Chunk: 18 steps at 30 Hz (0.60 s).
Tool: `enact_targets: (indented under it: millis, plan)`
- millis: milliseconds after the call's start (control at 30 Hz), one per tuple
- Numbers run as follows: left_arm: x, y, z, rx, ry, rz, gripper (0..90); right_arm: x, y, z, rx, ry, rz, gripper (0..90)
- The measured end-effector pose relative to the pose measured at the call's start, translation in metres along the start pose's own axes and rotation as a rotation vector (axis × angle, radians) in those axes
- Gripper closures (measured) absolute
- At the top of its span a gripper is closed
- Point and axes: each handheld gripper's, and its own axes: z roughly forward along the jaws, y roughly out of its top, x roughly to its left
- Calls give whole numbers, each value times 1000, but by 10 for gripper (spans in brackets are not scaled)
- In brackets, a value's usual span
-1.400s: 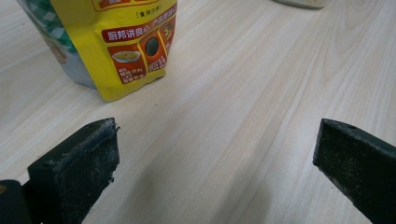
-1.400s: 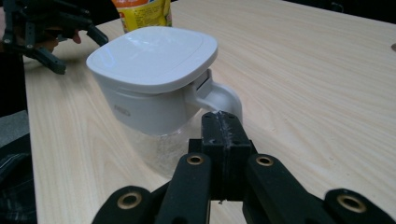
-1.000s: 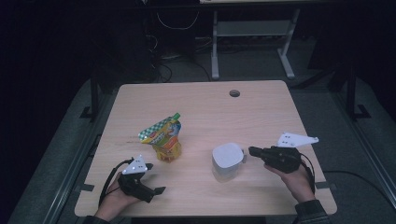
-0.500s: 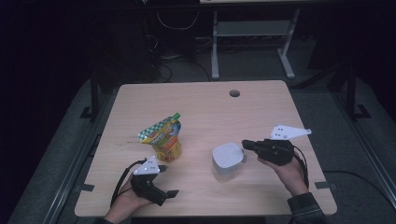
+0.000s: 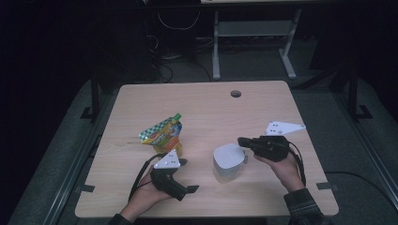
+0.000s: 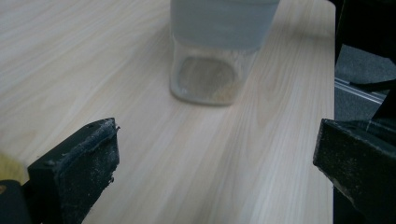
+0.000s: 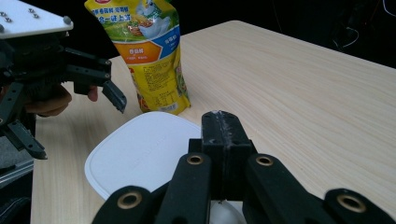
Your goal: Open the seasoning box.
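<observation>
Fingers (image 7: 219,135) of the right gripper (image 5: 244,141) are pressed together with nothing between them, their tips just over the white lid (image 7: 140,154) of the clear container (image 5: 229,162); whether they touch it is hard to tell. Left gripper (image 5: 180,162) fingers (image 6: 74,168) stand wide apart, the container ahead of them with its top cut off. Just beyond that gripper a yellow spouted pouch (image 5: 163,136) stands on the desk (image 5: 206,108), its print too small to read.

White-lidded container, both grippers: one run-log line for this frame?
left gripper: open, aimed at white-lidded container | right gripper: shut, at lid edge | yellow spout pouch: upright, untouched | table
</observation>
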Motion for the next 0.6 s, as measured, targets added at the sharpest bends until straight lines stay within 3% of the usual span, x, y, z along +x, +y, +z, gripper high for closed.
enact_targets:
  millis: [600]
  plan:
    - [5,39,39,-11,-15,32,0,-1,-2,-4,-3,1,0,897]
